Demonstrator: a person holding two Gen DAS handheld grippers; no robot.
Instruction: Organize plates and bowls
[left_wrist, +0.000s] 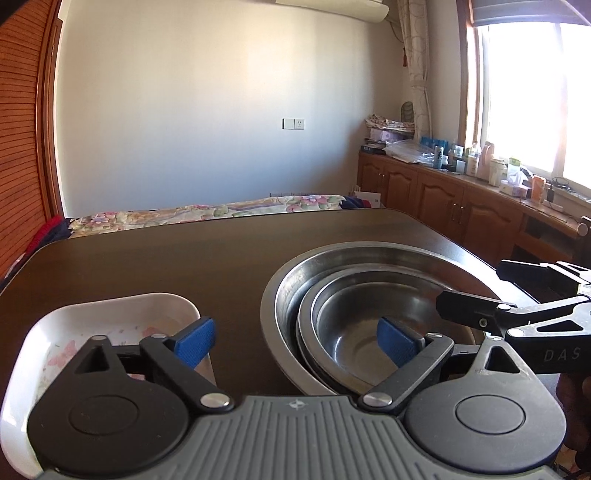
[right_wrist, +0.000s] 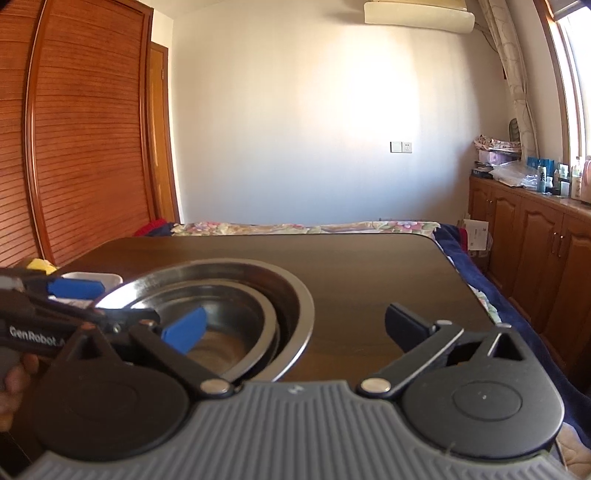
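Nested steel bowls (left_wrist: 354, 295) sit on the dark wooden table (left_wrist: 184, 258); a large bowl holds smaller ones (left_wrist: 362, 332). A white rectangular floral dish (left_wrist: 74, 332) lies to their left. My left gripper (left_wrist: 295, 341) is open and empty, one pad over the white dish, the other over the bowls. My right gripper (right_wrist: 295, 325) is open and empty, its left pad over the nested bowls (right_wrist: 236, 295), its right pad above bare table. The white dish (right_wrist: 92, 278) shows behind the left gripper in the right wrist view.
A bed with a floral cover (left_wrist: 221, 212) lies beyond the table's far edge. Wooden cabinets with bottles and clutter (left_wrist: 480, 177) run along the right wall under the window. A slatted wooden wardrobe (right_wrist: 74, 147) stands on the left.
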